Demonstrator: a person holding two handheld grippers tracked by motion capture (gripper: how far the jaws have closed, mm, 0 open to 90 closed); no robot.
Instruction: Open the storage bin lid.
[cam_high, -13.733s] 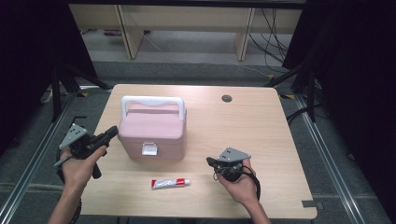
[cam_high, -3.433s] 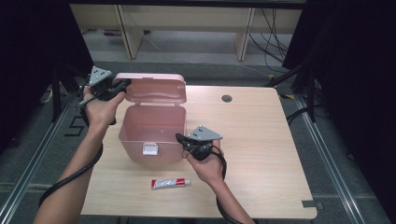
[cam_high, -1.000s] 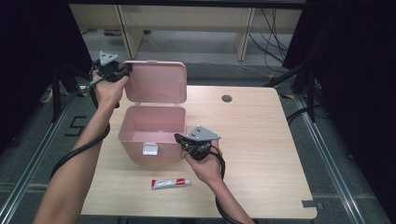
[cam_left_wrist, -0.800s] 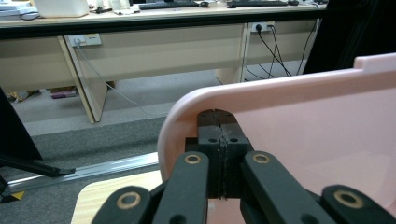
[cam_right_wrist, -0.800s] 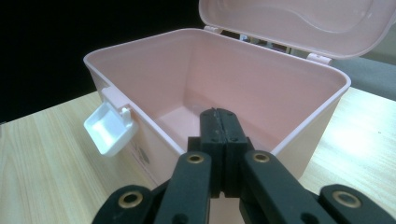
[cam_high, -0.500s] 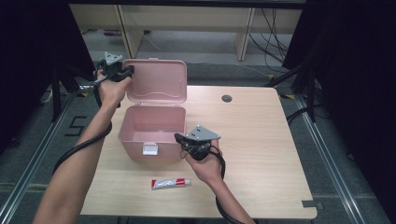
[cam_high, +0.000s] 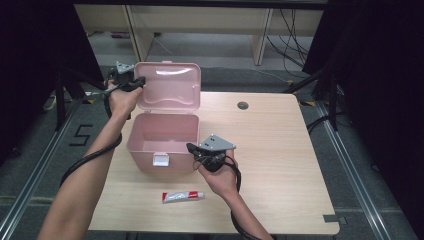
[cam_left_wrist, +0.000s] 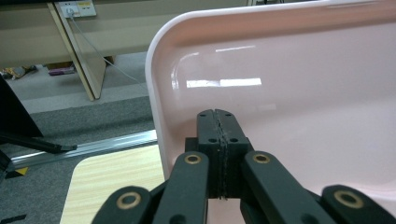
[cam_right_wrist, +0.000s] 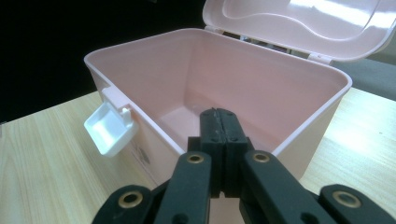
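A pink plastic box (cam_high: 161, 136) stands on the wooden table with its lid (cam_high: 169, 92) swung up and back. It looks empty inside (cam_right_wrist: 224, 88), and a white latch (cam_right_wrist: 110, 127) hangs open on its front wall. My left gripper (cam_high: 139, 81) is shut, with its tips against the inner face of the lid (cam_left_wrist: 299, 93) near the lid's left edge. My right gripper (cam_high: 192, 148) is shut with nothing in it, its tips (cam_right_wrist: 218, 115) at the box's near right rim. A red and white tube (cam_high: 183, 196) lies on the table in front of the box.
A round cable hole (cam_high: 243, 105) sits in the table (cam_high: 280, 150) at the back right. Beyond the far edge are light wooden shelves (cam_high: 200, 20) and cables on a grey floor. Metal rails (cam_high: 30, 200) run along the floor beside the table.
My left gripper has sunk a little and shifted right along the lid's left edge. The lid stays open and upright. The right gripper has not moved.
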